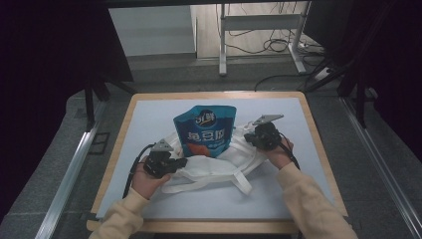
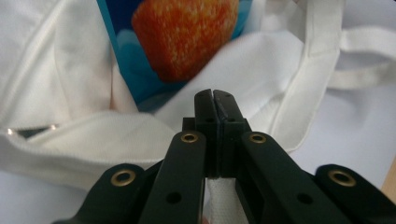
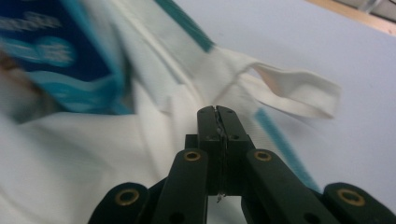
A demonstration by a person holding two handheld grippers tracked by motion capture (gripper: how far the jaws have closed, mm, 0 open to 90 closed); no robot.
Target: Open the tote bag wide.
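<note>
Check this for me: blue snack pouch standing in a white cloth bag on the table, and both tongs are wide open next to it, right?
Not quite. Both tongs are shut, not wide open: the left tongs and the right tongs show their jaws pressed together in the two gripper views. The rest holds: the blue snack pouch stands in the white cloth bag on the table.
</note>
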